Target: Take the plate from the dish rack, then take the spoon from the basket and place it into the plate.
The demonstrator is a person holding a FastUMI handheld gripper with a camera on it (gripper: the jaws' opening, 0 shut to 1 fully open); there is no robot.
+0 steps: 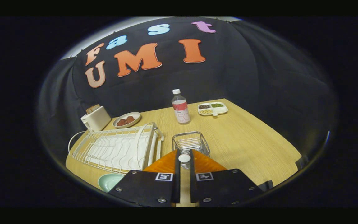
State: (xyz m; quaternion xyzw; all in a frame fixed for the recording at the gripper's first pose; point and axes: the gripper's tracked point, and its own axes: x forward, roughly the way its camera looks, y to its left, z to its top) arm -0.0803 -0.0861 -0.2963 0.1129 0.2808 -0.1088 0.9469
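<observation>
My gripper [184, 153] is shut on a white spoon [184, 158], whose rounded end shows in the narrow gap between the two orange fingers [166, 163]. The wire basket [194, 141] stands on the table just ahead of and under the fingertips; the rest of the spoon is hidden by the fingers. A pale green plate [108, 181] lies flat on the table, to the left of the gripper body and in front of the white dish rack [117, 149]. The rack stands left of the basket and holds no dishes that I can see.
Beyond the basket stands a clear bottle [180, 107] with a red label. A divided tray of beans [212, 109] sits at the far right of the wooden table [244, 140]. A bowl of brown pieces [126, 120] and a white toaster [95, 119] stand behind the rack.
</observation>
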